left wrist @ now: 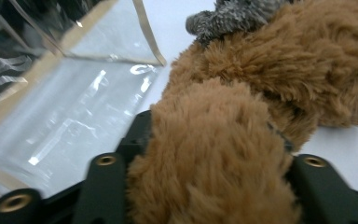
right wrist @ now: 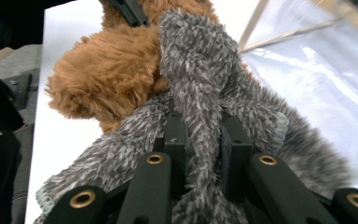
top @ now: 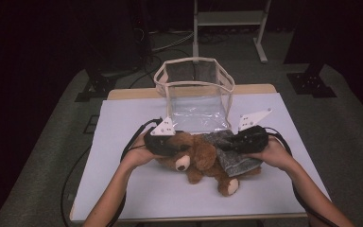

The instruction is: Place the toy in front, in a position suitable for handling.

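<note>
Left gripper [top: 172,147] clamped on brown teddy bear [top: 203,158], right gripper [top: 231,143] pinching its grey fuzzy garment [top: 234,158], clear open-fronted bag [top: 194,92] at twelve o'clock, white table [top: 123,179] beneath.

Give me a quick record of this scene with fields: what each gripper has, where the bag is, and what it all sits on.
left gripper: jaws closed on teddy bear, brown fur between them
right gripper: jaws shut on grey fuzzy garment worn by the bear
clear bag: upright, open-topped, just behind the bear
surface: white table
bear: lying down
</note>
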{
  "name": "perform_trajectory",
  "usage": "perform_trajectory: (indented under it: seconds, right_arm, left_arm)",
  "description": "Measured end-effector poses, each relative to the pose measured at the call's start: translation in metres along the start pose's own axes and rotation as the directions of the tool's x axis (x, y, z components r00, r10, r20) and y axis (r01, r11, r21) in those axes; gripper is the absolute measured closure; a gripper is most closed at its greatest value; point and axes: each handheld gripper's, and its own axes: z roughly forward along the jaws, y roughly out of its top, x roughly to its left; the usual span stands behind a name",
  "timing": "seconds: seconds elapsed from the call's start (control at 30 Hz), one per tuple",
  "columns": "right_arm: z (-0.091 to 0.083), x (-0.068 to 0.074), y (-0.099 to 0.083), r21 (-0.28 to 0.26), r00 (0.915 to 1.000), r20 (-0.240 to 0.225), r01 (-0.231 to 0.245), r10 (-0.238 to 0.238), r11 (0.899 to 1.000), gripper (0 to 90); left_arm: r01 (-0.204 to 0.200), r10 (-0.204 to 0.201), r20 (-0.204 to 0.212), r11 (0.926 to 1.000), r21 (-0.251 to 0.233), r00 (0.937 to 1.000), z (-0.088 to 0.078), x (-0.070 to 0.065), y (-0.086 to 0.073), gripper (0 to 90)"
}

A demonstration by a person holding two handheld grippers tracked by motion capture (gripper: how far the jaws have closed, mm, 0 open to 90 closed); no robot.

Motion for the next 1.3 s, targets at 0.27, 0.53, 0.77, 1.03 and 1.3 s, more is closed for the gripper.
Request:
perform_trajectory:
  seconds: [0.27,0.53,0.77,1.03,1.3]
  right_arm:
    - [0.005,0.033,-0.015,-0.014,0.9981,-0.023,0.056,-0.056,0.998,76.4]
    - [-0.004,0.05,-0.015,-0.002,0.9939,-0.032,0.106,-0.106,0.994,76.2]
    - [-0.013,0.026,0.027,-0.055,0.9936,0.011,0.113,-0.113,0.992,75.8]
    - [0.021,0.012,0.017,0.045,0.997,-0.043,0.065,-0.064,0.997,76.0]
    - [0.01,0.033,-0.005,-0.012,0.9964,-0.048,0.068,-0.069,0.998,76.3]
  left_arm:
    - [-0.002,0.002,0.059,1.0,0.0,0.9982,-0.022,-0.018,-0.005,28.8]
    - [0.006,-0.007,0.077,1.0,0.006,0.997,-0.02,-0.034,-0.02,35.6]
    - [-0.045,0.047,0.075,0.9985,-0.031,0.9961,-0.024,-0.042,-0.026,36.9]
    - [-0.029,0.035,0.089,0.9978,-0.059,0.9954,-0.028,-0.041,-0.03,33.3]
    - [0.0,0.006,0.094,0.9974,-0.072,0.9956,-0.041,-0.04,-0.024,26.9]
